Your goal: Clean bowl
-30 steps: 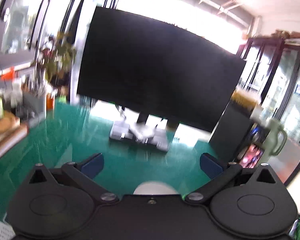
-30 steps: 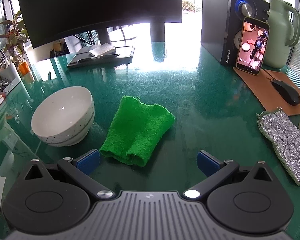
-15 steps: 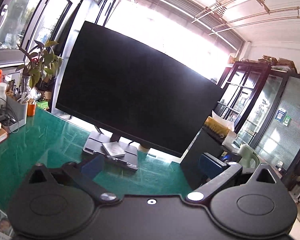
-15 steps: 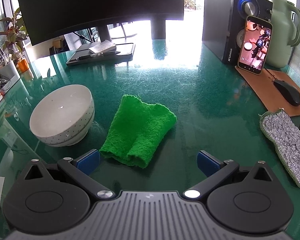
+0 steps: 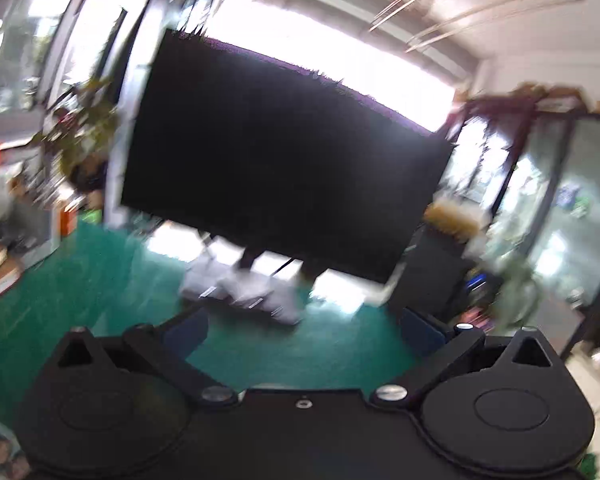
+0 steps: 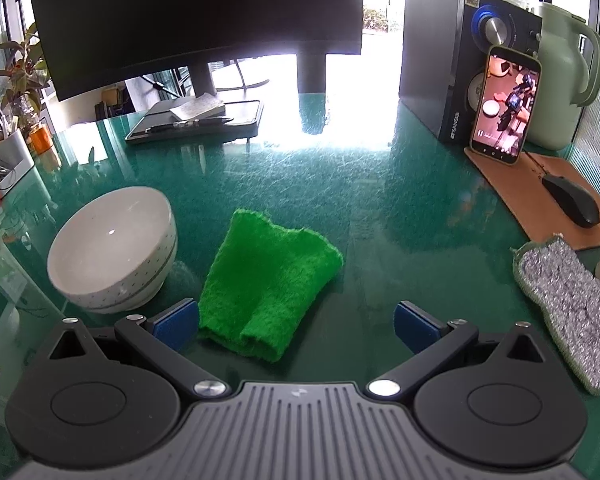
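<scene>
In the right wrist view a white bowl [image 6: 114, 248] with small dots stands upright on the green table, left of a folded green cloth [image 6: 266, 282]. My right gripper [image 6: 296, 326] is open and empty, hovering just behind the cloth's near edge, which lies between its blue fingertips [image 6: 176, 322]. The bowl is to the left of that gripper, apart from it. My left gripper [image 5: 302, 330] is open and empty, pointing at a large black monitor [image 5: 284, 168]. The bowl is not in the blurred left wrist view.
A silver scouring pad [image 6: 568, 304] lies at the right. A mouse [image 6: 572, 200] on a brown mat, a phone [image 6: 504, 106], a speaker [image 6: 444, 76] and a pale green jug [image 6: 560, 76] stand at the back right. A tablet with a notepad [image 6: 198, 120] sits under the monitor.
The left wrist view has tilted back down towards the table and is motion-blurred. The right gripper has barely moved; bowl and cloth stay put.
</scene>
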Available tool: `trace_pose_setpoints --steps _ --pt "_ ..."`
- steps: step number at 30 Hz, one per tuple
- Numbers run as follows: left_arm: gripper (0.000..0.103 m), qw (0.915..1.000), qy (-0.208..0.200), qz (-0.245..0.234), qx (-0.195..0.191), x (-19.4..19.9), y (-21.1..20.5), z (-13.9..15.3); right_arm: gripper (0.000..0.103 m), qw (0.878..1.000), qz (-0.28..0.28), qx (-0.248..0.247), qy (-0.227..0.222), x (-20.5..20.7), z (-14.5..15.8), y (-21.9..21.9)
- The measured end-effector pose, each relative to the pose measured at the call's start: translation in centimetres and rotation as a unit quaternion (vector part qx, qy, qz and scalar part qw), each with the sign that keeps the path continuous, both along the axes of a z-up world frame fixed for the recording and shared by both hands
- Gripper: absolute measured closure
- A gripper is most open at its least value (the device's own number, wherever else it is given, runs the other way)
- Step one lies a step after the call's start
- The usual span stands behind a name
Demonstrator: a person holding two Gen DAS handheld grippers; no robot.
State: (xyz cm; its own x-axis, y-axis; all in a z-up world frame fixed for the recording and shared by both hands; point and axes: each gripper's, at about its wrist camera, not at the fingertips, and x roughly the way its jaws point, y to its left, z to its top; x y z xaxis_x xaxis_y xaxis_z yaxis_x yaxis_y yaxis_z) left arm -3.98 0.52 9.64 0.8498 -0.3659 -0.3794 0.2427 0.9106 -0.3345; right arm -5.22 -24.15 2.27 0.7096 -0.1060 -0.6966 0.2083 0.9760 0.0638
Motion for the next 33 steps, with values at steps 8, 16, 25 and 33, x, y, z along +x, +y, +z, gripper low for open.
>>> trace_pose_setpoints --steps 8,16,25,33 --pt "0.000 0.9936 0.099 0.035 0.040 2.0 0.6 -5.9 0.000 1.000 0.005 -0.018 -0.001 0.4 -0.1 -0.4" --pt "0.000 0.9886 0.073 0.026 0.129 1.8 -1.6 -6.4 0.000 0.998 0.032 -0.044 -0.009 0.8 0.2 0.3" --pt "0.000 0.9880 0.072 0.014 0.136 2.4 -3.0 -6.0 0.000 0.999 0.029 -0.040 -0.010 0.7 0.1 -0.4" --pt "0.000 0.9881 0.076 0.018 0.133 2.5 -2.8 -6.2 0.000 0.999 0.031 -0.035 -0.009 0.9 0.0 -0.4"
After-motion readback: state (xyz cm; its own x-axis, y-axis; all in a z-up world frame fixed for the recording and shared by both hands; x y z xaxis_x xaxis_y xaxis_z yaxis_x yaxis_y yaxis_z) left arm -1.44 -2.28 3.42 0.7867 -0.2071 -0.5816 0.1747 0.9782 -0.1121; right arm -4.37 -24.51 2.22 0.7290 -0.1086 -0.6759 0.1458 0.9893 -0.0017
